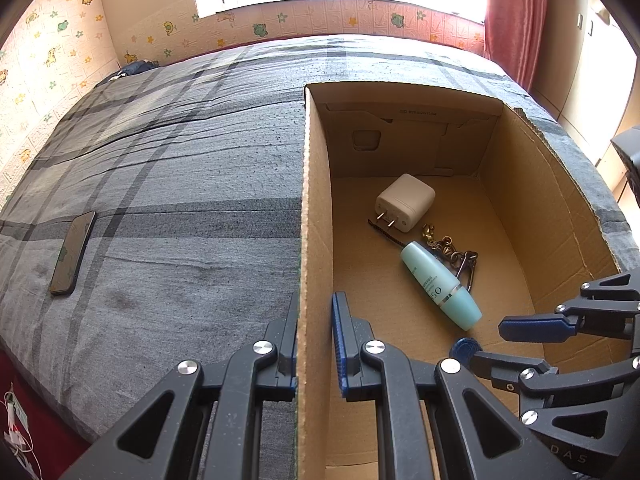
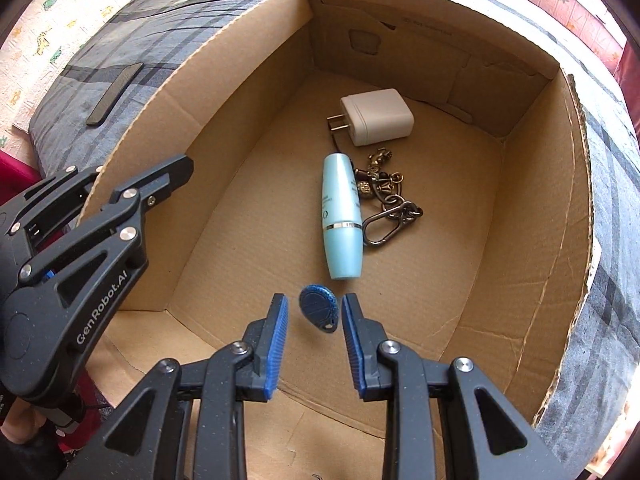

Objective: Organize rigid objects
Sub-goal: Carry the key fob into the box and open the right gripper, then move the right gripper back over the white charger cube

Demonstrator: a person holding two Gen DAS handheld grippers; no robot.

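An open cardboard box [image 1: 316, 184] sits on a bed covered in grey plaid cloth [image 1: 180, 160], and everything here is placed relative to that box.

The left tool [image 1: 316, 344] straddles the box's left wall near its front corner: 1 finger is outside the wall and pressed against the cardboard, the other, with its blue pad [image 1: 339, 344], is inside with a small gap between pad and wall. Its fingers stand apart rather than pinched on the cardboard.

The right tool [image 2: 314, 344] reaches into the box from its front edge, its 2 fingers spread apart. A small blue teardrop-shaped tag [image 2: 319, 314] lies between the fingertips, touching neither pad; whether it rests on the box floor or is in the air cannot be told.

Farther in on the box floor lies a pale teal bottle [image 2: 342, 216] on its side, its silver band nearer the front of the box. Just beside it, on the side toward the box's right wall, is a bunch of brass-coloured chain and a carabiner clip [image 2: 384, 200]. Beyond both, toward the back wall, lies a white plug-in charger [image 2: 378, 122] with its 2 prongs pointing toward the box's left wall.

Outside the box, well to the left of its left wall, a dark phone [image 1: 73, 254] lies flat on the bed.
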